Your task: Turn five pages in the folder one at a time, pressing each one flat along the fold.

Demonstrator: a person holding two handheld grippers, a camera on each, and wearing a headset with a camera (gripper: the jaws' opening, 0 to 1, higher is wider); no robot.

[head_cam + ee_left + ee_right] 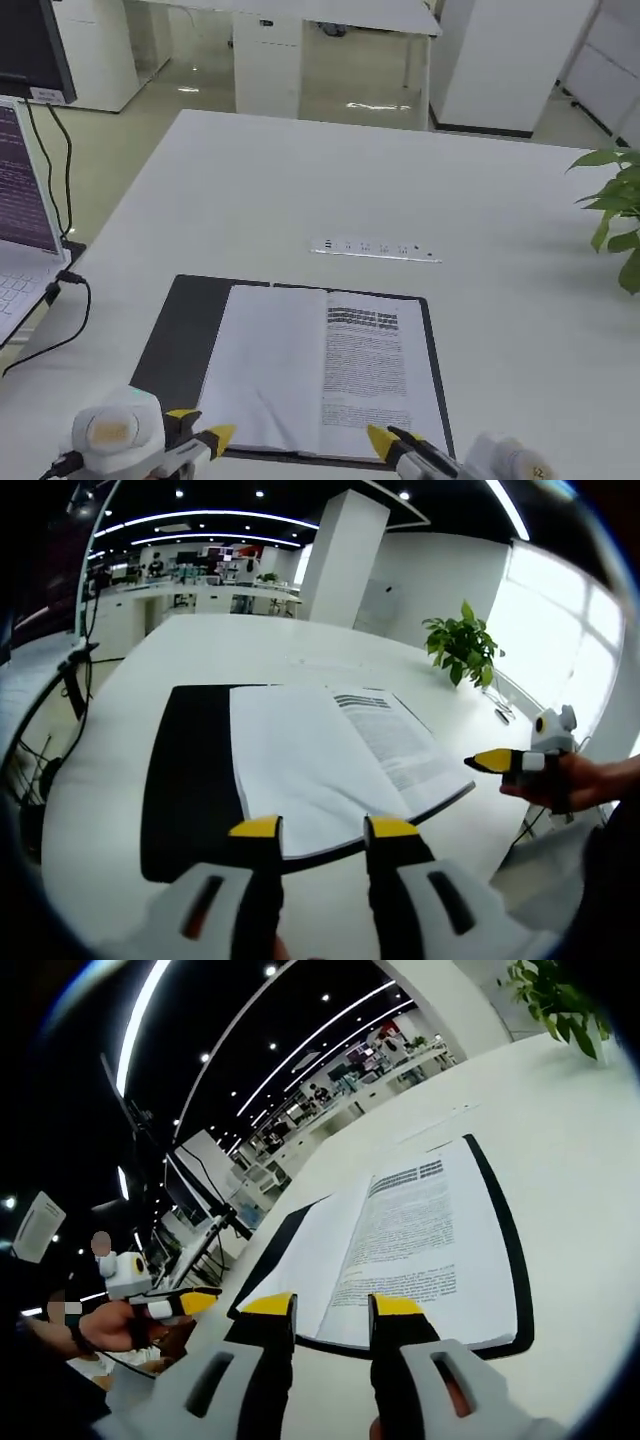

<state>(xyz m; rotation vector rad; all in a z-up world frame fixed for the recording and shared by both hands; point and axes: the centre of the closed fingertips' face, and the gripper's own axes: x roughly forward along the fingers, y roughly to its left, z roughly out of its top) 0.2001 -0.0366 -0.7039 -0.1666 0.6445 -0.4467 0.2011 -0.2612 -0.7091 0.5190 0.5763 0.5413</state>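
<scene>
Two modest gaps, both empty: my left fingers (255,828) and my right fingers (398,1307) are parted and hold nothing. The left ones sit at the near edge of the blank left page (300,770), and the right ones at the near edge of the printed right page (420,1230). Both pages lie in the black folder (175,340), open on the white counter (300,180). Beyond it lies a power strip (375,249). A laptop (15,180) stands far left and a plant (615,200) far right.

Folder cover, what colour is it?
The folder is black, clearest in the head view.
</scene>
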